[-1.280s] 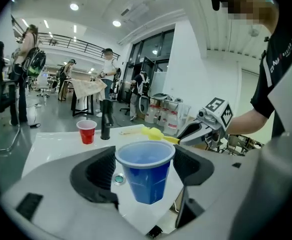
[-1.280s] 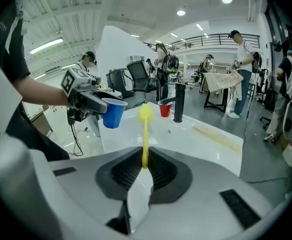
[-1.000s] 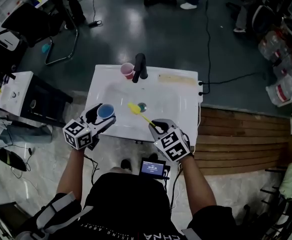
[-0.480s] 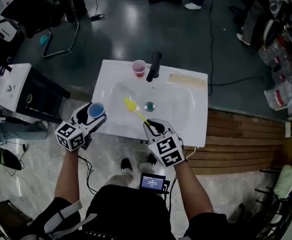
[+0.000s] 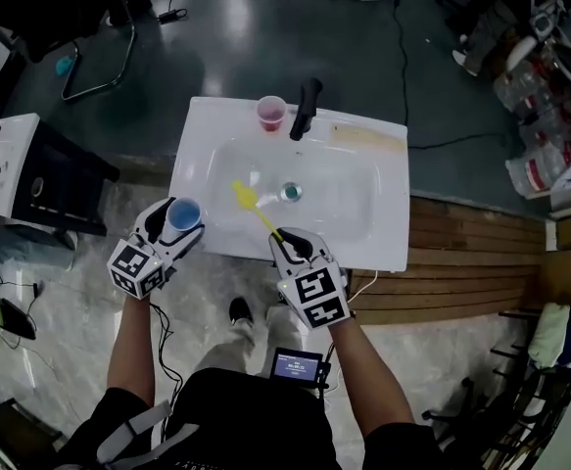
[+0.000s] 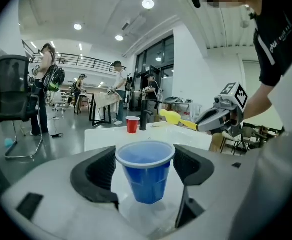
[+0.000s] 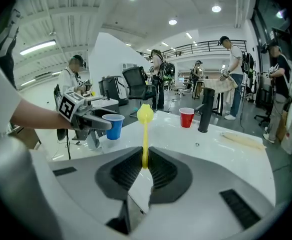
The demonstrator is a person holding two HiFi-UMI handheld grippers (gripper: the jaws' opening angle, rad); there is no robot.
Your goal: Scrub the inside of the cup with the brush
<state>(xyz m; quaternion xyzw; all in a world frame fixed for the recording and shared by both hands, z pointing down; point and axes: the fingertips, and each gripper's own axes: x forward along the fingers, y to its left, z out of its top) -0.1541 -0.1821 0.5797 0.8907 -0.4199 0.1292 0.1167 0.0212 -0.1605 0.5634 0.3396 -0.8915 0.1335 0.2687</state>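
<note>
My left gripper (image 5: pixel 174 225) (image 6: pixel 144 157) is shut on a blue plastic cup (image 5: pixel 183 213) (image 6: pixel 146 176). The cup is upright, mouth up, at the front left corner of the white sink (image 5: pixel 388 189). A thin yellow brush (image 5: pixel 251 204) (image 7: pixel 145 115) has its handle pinched in my shut right gripper (image 5: pixel 290 247) (image 7: pixel 144 159). Its rounded head points forward and left over the basin, to the right of the cup and apart from it. In the left gripper view the brush (image 6: pixel 172 117) and the right gripper (image 6: pixel 221 119) sit beyond the cup, to the right.
A red cup (image 5: pixel 271 112) (image 7: pixel 186 117) and a black faucet (image 5: pixel 306 108) (image 7: pixel 205 112) stand at the sink's back rim, with the drain (image 5: pixel 291 192) mid-basin. A wooden platform (image 5: pixel 461 262) lies right, a dark cabinet (image 5: pixel 55 179) left. People and chairs stand further off.
The head view has shifted. Both grippers keep their hold. The brush head has moved a little left, away from the drain.
</note>
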